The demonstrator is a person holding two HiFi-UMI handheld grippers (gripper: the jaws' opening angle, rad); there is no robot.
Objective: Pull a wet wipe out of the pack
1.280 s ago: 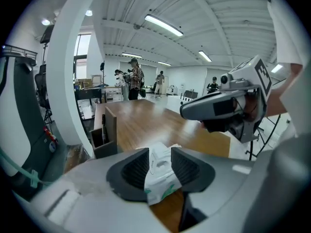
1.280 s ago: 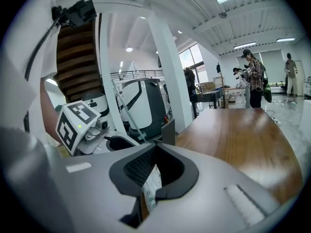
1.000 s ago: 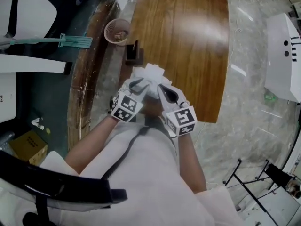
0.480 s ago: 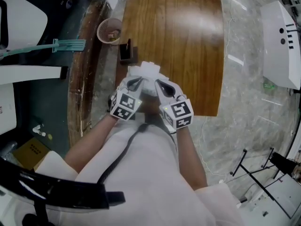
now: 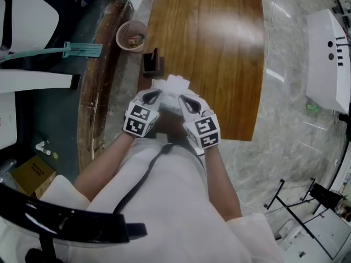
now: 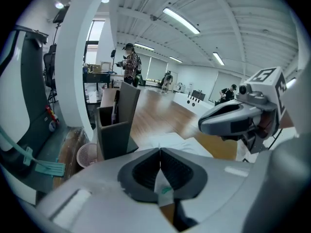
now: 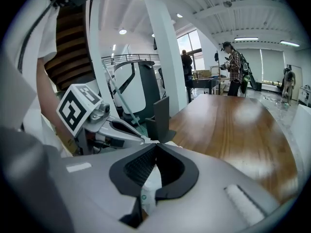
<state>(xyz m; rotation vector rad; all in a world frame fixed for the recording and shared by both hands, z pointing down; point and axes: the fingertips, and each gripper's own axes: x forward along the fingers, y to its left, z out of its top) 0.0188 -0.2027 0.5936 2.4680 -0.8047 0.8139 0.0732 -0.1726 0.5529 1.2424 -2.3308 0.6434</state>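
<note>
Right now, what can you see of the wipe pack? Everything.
The wipe pack is a white, soft-looking film pouch, crumpled, with small green print where it is pinched. It sits at the near edge of the wooden table, just short of a dark holder. The left claw, whose jaws have just closed, and the right claw each pinch a white fold. Whether it rests on the table can't be told.

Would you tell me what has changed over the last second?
The left gripper has just been closing its jaws and is now shut on an edge of the white pack. The right gripper looks shut on the pack as before; the table and holder are unchanged.
</note>
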